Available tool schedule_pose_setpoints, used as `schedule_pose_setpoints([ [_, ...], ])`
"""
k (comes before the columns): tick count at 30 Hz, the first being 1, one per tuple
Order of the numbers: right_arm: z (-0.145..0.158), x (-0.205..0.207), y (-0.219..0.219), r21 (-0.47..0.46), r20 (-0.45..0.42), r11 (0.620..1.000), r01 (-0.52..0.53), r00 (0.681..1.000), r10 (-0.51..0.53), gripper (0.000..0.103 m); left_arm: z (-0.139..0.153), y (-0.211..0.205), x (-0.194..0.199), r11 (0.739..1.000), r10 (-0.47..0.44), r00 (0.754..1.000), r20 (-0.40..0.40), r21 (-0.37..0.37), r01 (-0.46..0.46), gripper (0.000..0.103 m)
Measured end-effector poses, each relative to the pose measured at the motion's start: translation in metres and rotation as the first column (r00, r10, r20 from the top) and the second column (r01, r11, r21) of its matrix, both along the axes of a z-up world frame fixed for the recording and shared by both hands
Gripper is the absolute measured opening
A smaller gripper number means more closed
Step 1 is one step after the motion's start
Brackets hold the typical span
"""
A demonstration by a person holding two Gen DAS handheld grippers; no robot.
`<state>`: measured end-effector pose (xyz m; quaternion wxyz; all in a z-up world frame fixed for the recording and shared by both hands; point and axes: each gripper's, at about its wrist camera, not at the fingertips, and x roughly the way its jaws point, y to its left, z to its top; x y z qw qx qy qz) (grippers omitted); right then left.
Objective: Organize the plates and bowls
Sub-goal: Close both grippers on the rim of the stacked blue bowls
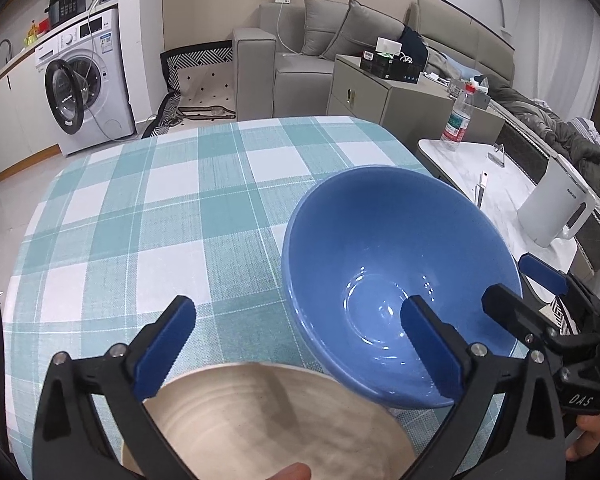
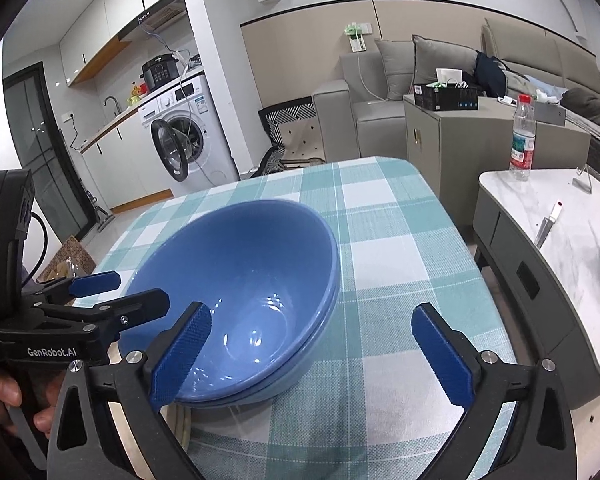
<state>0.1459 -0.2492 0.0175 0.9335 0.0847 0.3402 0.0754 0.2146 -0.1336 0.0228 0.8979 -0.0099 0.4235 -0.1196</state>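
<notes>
left wrist view: the left gripper (image 1: 296, 344) has its fingers (image 1: 166, 346) spread wide, holding nothing. landmark: the blue bowl (image 1: 396, 280), sitting on the worktop (image 1: 172, 208) with its teal-and-white check cloth. one left finger reaches over the bowl's near rim, above the inside; the other hangs beside the bowl over the cloth. just beside the blue bowl, on its near side, sits a beige bowl (image 1: 268, 416), directly under the left gripper; whether the two rims touch, cannot tell. the right gripper (image 1: 528, 288) comes in at the bowl's far right rim. beyond the bowl, off the worktop, a water bottle (image 1: 458, 118) and a white kettle (image 1: 556, 208) stand on a marble side table (image 1: 500, 200).

right wrist view: the right gripper (image 2: 310, 354) has its fingers (image 2: 182, 358) spread, gripping nothing. one finger overlaps the blue bowl's (image 2: 240, 288) near rim, the other stands apart over the cloth. a second blue rim shows under the first: two bowls nested. the left gripper (image 2: 112, 292), fingers parted, sits at the bowl's left rim.
</notes>
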Motion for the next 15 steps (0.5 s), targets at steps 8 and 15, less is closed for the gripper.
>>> schedule_pose_setpoints([
  [8, -0.009, 0.004, -0.007, 0.044, -0.029, 0.999, 0.008, 1.000, -0.007, 0.102, -0.008, 0.002, 0.006, 1.000, 0.005, 1.000, -0.030, -0.018, -0.006, 0.103],
  [15, -0.013, 0.007, -0.011, 0.104, -0.034, 0.994, -0.016, 0.999, 0.020, 0.099, -0.013, 0.001, 0.010, 0.999, -0.013, 0.999, -0.041, -0.034, 0.012, 0.099],
])
